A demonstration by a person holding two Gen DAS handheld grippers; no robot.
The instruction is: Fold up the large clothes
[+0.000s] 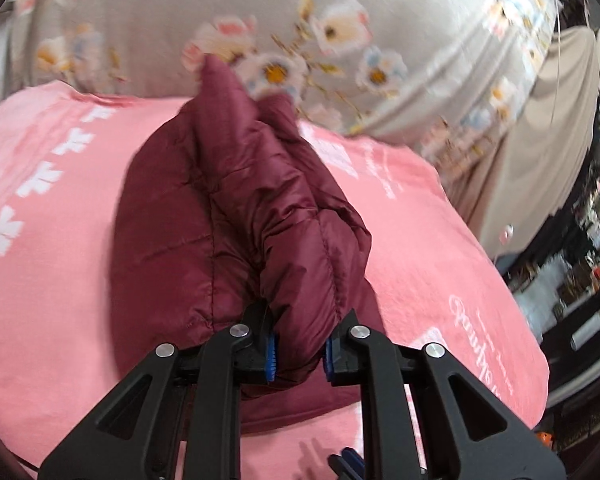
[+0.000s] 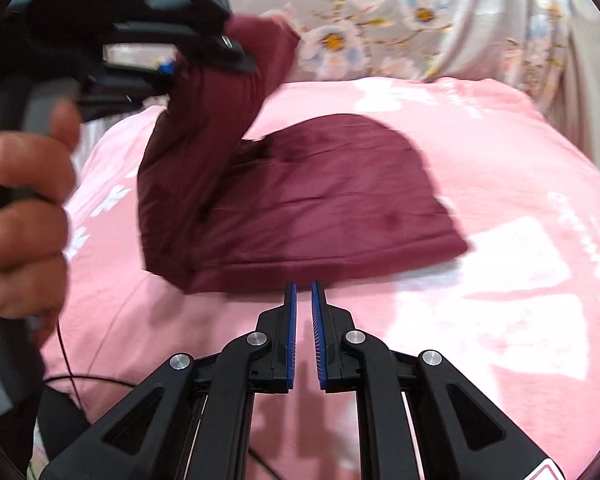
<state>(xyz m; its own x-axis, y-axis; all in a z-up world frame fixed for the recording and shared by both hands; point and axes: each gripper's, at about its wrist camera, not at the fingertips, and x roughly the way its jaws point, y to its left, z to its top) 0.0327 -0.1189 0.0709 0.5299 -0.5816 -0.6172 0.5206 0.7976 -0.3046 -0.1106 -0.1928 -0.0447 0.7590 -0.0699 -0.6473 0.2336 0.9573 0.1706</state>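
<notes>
Floral sheet (image 1: 380, 8): we see grey cloth printed with pale flowers behind the jacket, at the far side of the blanket; it shows in both views.

Blanket (image 1: 440, 248): we see a pink blanket with white snowflake marks and lettering spread under the jacket, reaching out past it on every side we can see.

Jacket (image 2: 332, 200): ours is a maroon quilted jacket. Its main body lies flat on the blanket, its near hem straight. One part at its left side is lifted clear of the body and rises steeply.

Lifted part (image 1: 284, 240): in the left wrist view we see it bunched into puffy folds, running from our left gripper out over the jacket body toward the floral sheet.

Left gripper (image 1: 300, 354): we have its blue pads closed on the bunched jacket fabric, which fills the gap between them. In the right wrist view it sits up and left of the jacket body, with the cloth hanging from it.

Left hand (image 2: 24, 216): we see fingers wrapped round the grey handle, left of the jacket.

Right gripper (image 2: 304, 332): our pads stand nearly together with a narrow gap, nothing between them. The tips are just short of the jacket's near hem, above the blanket; contact with the hem we cannot tell.

Cable (image 2: 66, 364): a thin black wire lies on the blanket, left of and nearer than the jacket.
</notes>
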